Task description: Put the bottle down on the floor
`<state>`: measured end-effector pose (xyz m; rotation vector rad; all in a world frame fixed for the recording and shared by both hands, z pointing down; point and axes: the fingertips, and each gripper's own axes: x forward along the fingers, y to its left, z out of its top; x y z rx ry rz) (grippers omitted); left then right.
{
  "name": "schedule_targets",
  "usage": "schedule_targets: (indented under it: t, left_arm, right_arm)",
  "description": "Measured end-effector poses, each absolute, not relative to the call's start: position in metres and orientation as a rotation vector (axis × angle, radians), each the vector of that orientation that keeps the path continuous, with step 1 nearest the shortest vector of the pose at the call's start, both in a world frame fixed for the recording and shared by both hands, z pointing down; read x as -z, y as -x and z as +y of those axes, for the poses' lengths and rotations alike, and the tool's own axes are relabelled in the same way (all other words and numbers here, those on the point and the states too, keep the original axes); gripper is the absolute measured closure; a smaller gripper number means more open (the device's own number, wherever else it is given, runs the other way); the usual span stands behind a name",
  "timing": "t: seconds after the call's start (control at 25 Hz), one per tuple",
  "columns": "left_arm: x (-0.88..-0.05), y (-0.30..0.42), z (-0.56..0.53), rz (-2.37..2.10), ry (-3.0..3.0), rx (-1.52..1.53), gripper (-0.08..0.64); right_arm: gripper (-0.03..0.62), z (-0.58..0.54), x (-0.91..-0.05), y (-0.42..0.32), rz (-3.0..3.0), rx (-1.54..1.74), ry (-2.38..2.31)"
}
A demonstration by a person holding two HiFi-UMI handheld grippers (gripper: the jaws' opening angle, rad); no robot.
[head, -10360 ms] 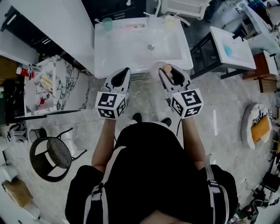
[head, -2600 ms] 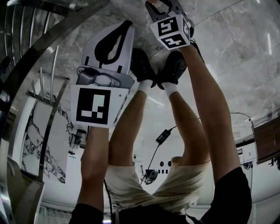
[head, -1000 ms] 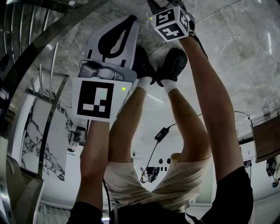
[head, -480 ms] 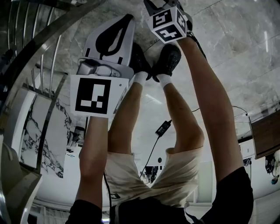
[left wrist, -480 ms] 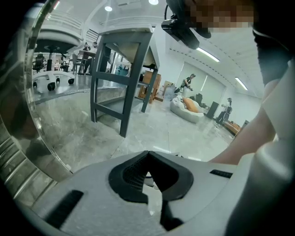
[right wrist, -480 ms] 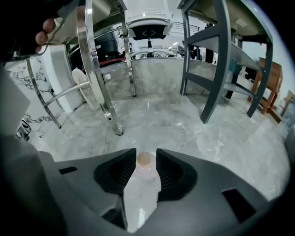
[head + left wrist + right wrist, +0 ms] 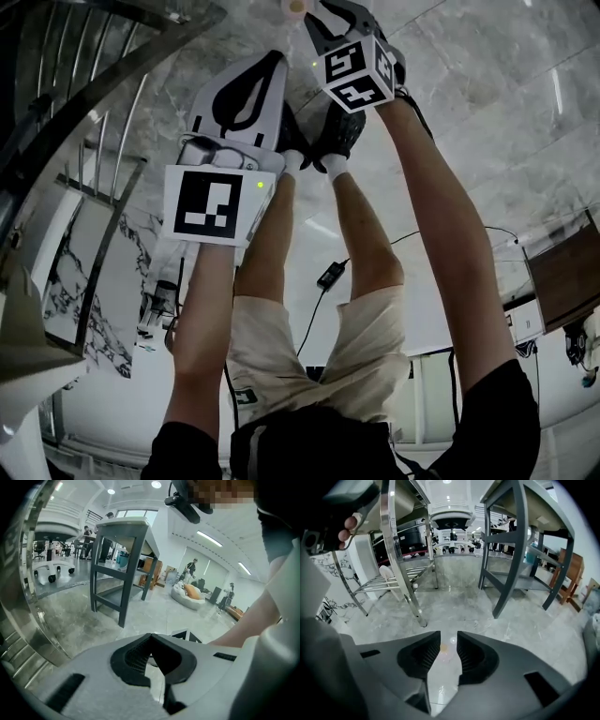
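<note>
A small clear bottle with a pale orange cap stands on the marble floor just beyond my right gripper. Floor shows in the gap between the ribbed pads. The jaws are closing, and the pads do not press on the bottle. In the head view the bottle's top shows at the upper edge, just left of the right gripper. My left gripper hangs lower and to the left with its tips together and nothing in them; in its own view the left gripper is the same.
Chrome stand legs rise left of the bottle, and a dark grey table frame stands to the right. The person's black shoes are beside both grippers. A cable with an adapter lies on the floor behind the legs.
The right gripper's jaws have narrowed. It has shifted slightly down in the head view, and the bottle's top now shows apart from its tips. The left gripper has barely moved.
</note>
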<state>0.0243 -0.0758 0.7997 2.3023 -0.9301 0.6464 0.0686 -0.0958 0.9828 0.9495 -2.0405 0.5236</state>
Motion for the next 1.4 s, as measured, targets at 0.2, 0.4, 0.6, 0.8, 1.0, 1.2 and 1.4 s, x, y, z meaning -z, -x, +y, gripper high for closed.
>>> schedule_targets:
  t: [0.2, 0.4, 0.6, 0.8, 1.0, 1.2, 1.4]
  left_arm:
    - [-0.765, -0.027, -0.074, -0.951, -2.299, -0.623, 0.541]
    - [-0.728, -0.025, -0.069, -0.941, -2.34, -0.61, 0.541]
    - [-0.692, -0.024, -0.076, -0.956, -2.348, -0.601, 0.541]
    - [-0.651, -0.019, -0.078, -0.972, -2.358, -0.581, 0.54]
    - [-0.609, -0.02, -0.082, -0.976, -2.383, -0.571, 0.541]
    - [-0.556, -0.024, -0.084, -1.0, -2.415, -0.551, 0.541]
    - [-0.513, -0.021, -0.076, -1.033, -2.422, -0.533, 0.541]
  right_arm:
    - [0.506, -0.096, -0.936, -0.077, -2.041, -0.497, -0.956]
    - [0.517, -0.09, -0.88, -0.078, -2.047, -0.487, -0.958]
    - [0.539, -0.092, -0.827, -0.084, -2.052, -0.481, -0.985]
    - [0.56, -0.089, -0.766, -0.09, -2.058, -0.481, -1.037]
    - [0.577, -0.091, -0.699, -0.092, -2.085, -0.469, -1.096]
    - [0.584, -0.083, -0.633, -0.092, -2.131, -0.502, -1.156]
    - [0.589, -0.072, -0.58, -0.09, -2.168, -0.505, -1.177]
